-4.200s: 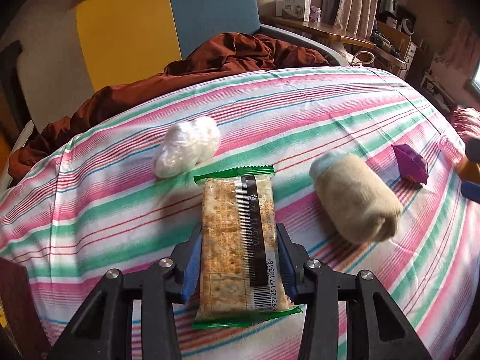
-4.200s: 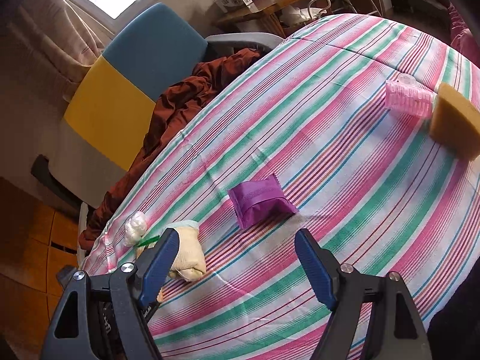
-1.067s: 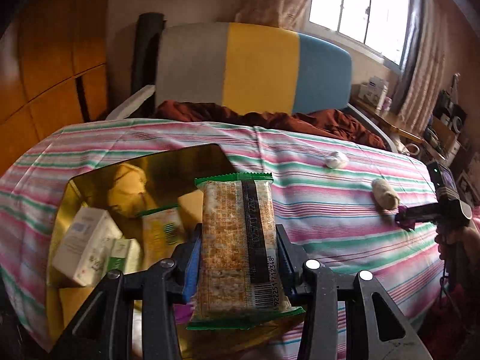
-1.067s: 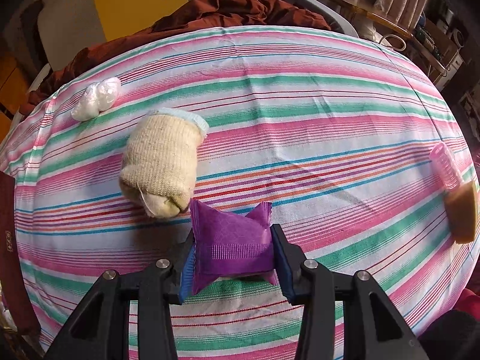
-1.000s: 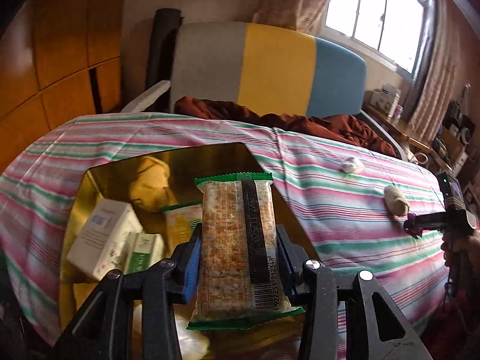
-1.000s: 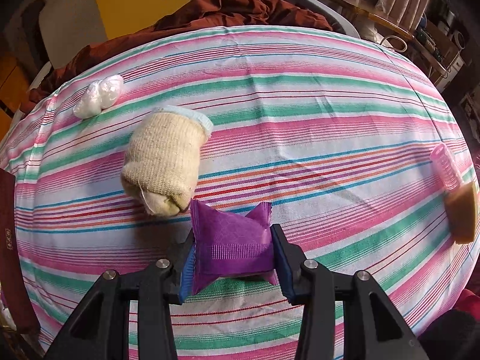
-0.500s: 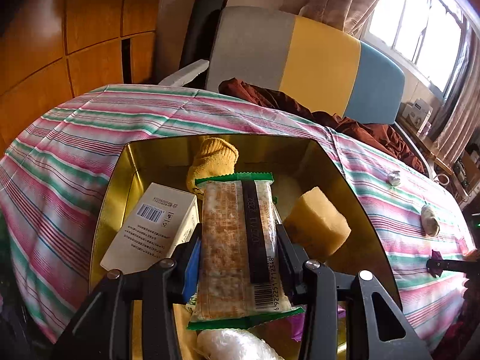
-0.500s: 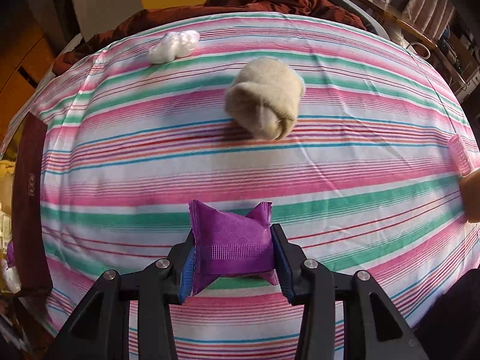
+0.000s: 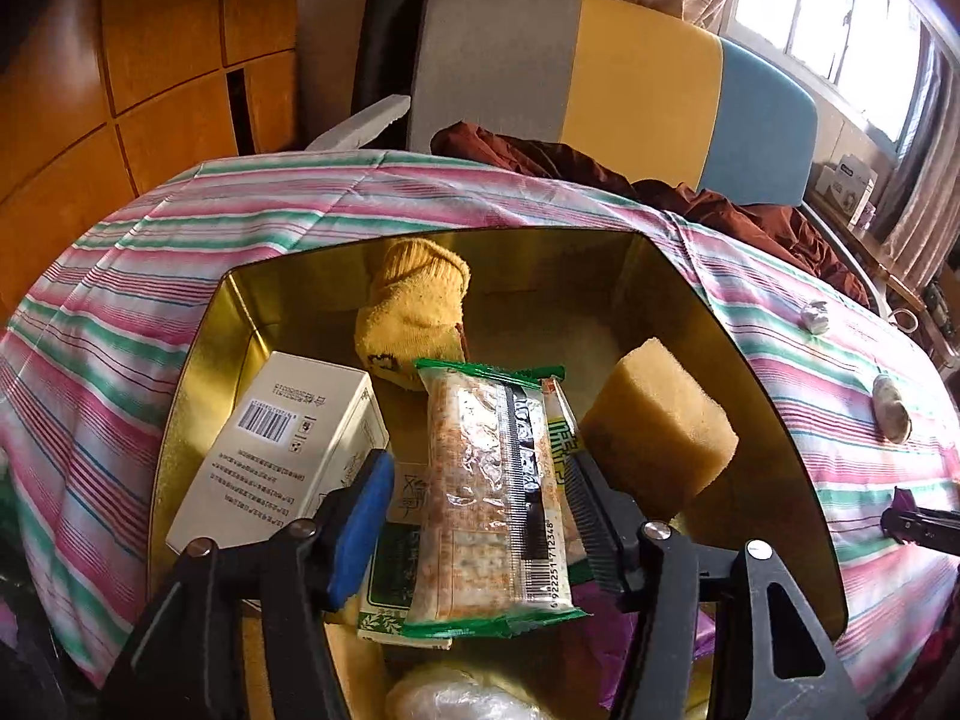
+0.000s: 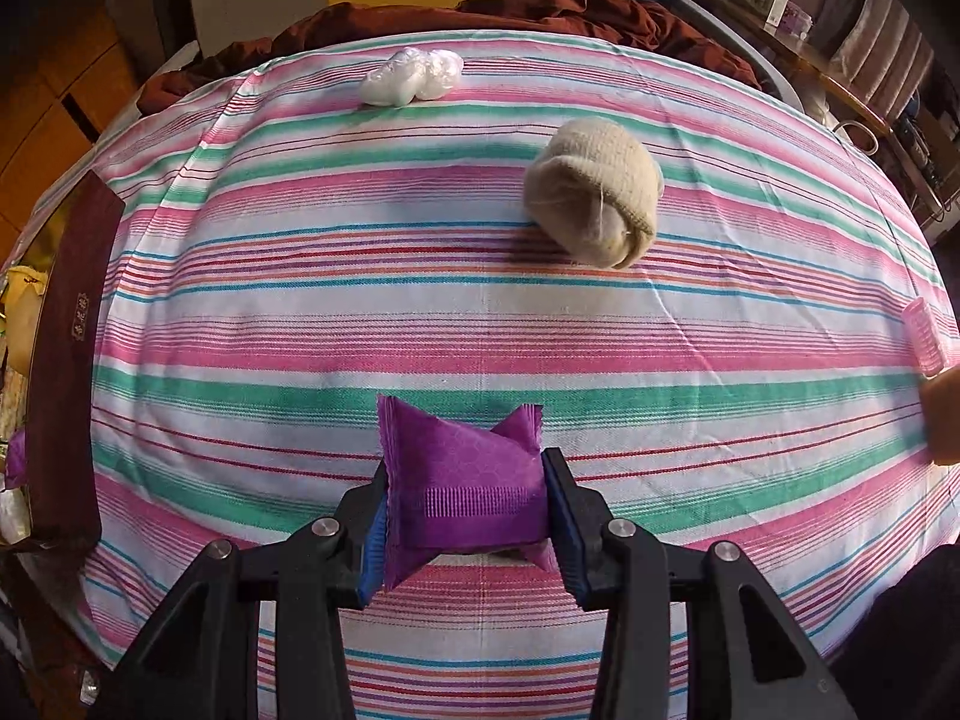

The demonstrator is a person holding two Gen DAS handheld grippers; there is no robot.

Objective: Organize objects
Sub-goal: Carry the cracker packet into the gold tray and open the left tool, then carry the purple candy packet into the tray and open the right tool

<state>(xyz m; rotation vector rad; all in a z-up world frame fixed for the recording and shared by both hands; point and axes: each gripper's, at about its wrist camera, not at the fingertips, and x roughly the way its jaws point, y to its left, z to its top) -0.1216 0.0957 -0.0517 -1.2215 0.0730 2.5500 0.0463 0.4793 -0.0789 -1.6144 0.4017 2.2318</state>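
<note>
My left gripper [image 9: 480, 510] is open over the gold tin box [image 9: 750, 372]. The cracker packet [image 9: 486, 498] lies loose between the fingers, resting on the box's contents: a white carton [image 9: 282, 450], a yellow sock [image 9: 414, 312] and a yellow sponge [image 9: 657, 426]. My right gripper [image 10: 465, 516] is shut on a purple sachet [image 10: 462, 492] and holds it above the striped cloth [image 10: 300, 312]. A beige rolled sock [image 10: 594, 198] and a white plastic wad [image 10: 411, 81] lie on the cloth beyond it.
The box's dark outer wall [image 10: 63, 360] shows at the left edge of the right wrist view. A pink hair roller [image 10: 927, 339] and a sponge corner [image 10: 945, 420] sit at the right edge. A brown blanket [image 9: 690, 192] and a colour-block chair [image 9: 600, 72] lie behind the table.
My left gripper has opened and let go of the cracker packet inside the box. My right gripper has carried the purple sachet left, toward the box.
</note>
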